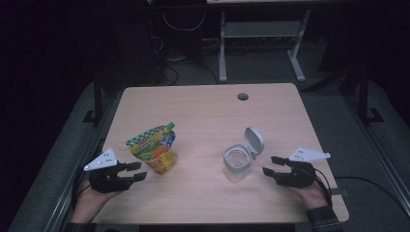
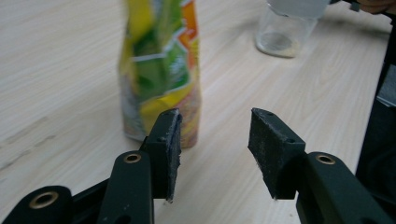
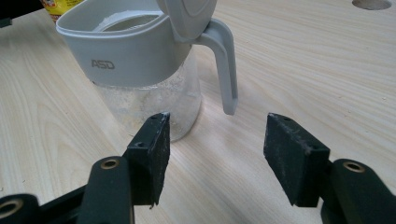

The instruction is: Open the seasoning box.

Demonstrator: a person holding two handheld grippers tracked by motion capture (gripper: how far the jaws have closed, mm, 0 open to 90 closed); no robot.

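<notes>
Nothing is grasped yet: the left gripper (image 1: 138, 171), jaws apart, nears the snack pouch (image 1: 153, 148) mid-table; the right gripper (image 1: 271, 165), also apart, waits beside the open-lidded jar (image 1: 237, 163); pouring remains.

Pouch (image 1: 153, 149) left of jar (image 1: 238, 163) on table (image 1: 203, 106)

You've got a yellow, green and orange printed pouch (image 1: 153, 149), a clear jar (image 1: 236, 166) with pale grey collar and lid, black grippers, light woodgrain table (image 1: 203, 111).

High view overlooks the table (image 1: 203, 203); gripper views sit close, low.
</notes>
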